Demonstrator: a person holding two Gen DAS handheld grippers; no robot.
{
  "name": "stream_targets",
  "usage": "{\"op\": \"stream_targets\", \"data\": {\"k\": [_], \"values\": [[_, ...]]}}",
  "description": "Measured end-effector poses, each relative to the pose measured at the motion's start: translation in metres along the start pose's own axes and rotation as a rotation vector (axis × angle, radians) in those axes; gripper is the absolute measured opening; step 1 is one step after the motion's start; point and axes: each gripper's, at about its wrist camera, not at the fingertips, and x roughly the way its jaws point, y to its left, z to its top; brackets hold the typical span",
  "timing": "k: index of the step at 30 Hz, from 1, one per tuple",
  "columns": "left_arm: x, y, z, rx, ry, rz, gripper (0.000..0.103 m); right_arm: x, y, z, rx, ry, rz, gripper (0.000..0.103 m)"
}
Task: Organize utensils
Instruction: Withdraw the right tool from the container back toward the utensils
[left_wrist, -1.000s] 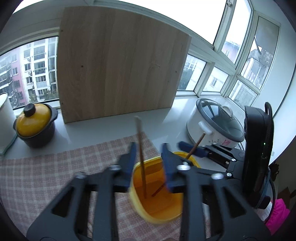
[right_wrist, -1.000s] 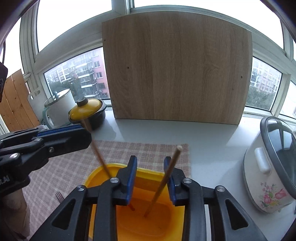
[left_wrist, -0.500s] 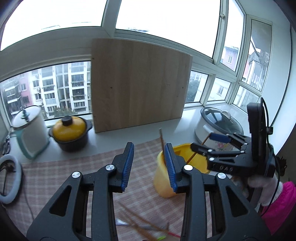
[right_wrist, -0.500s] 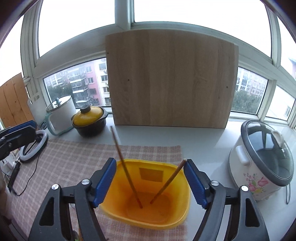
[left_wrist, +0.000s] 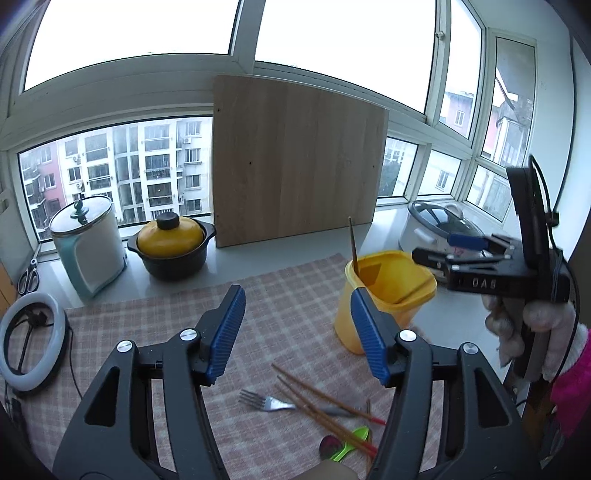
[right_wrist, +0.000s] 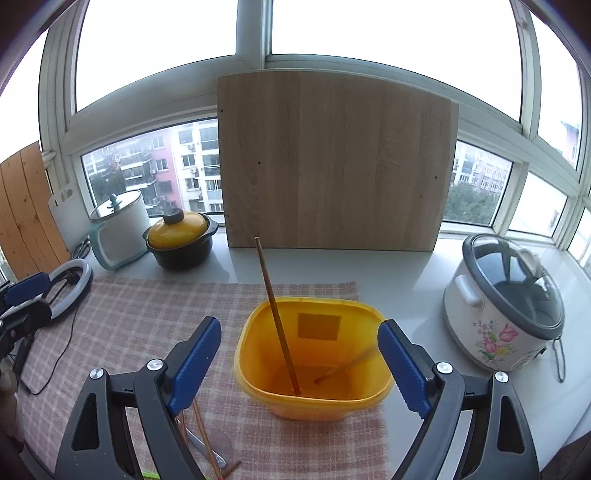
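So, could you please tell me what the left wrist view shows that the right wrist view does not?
Only the left wrist view shows the fork, the green spoon and scissors, plus the gloved hand carrying the right gripper.

Only the right wrist view shows the bin's floor, where both chopsticks rest.

Both show the yellow bin, checked mat, wooden board, rice cooker, yellow-lidded pot and ring light. Both grippers are opening, nothing between the fingers.

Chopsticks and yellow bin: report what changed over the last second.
Both grippers let go of one chopstick each and drew back from the yellow bin; the left gripper and right gripper are empty, jaws opening. Both chopsticks now rest in the bin. Unchanged: bin on the checked cloth, fork and other utensils lying loose.
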Motion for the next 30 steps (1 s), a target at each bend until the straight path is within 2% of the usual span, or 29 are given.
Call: {"op": "stream_targets", "data": {"k": [6, 15, 17, 20, 24, 27, 30], "values": [[-0.017, 0.017, -0.011, 0.008, -0.012, 0.040, 0.064, -0.007, 0.019, 0.002, -0.079, -0.018, -0.025, 0.091], [-0.043, 0.032, -0.025, 0.014, -0.035, 0.096, 0.069, -0.016, 0.020, -0.003, -0.094, -0.054, 0.005, 0.095], [-0.046, 0.035, -0.030, 0.010, -0.033, 0.124, 0.074, -0.018, 0.020, -0.004, -0.109, -0.076, 0.033, 0.096], [-0.049, 0.036, -0.038, -0.020, -0.015, 0.166, 0.076, -0.020, 0.016, -0.008, -0.098, -0.115, 0.076, 0.102], [-0.052, 0.032, -0.050, -0.064, 0.001, 0.274, 0.076, -0.018, 0.000, -0.020, -0.081, -0.136, 0.193, 0.102], [-0.049, 0.022, -0.056, -0.155, 0.018, 0.371, 0.076, -0.018, -0.012, -0.030, -0.123, -0.153, 0.232, 0.103], [-0.051, 0.009, -0.057, -0.241, 0.026, 0.408, 0.076, -0.017, -0.027, -0.031, -0.156, -0.152, 0.278, 0.103]]}}
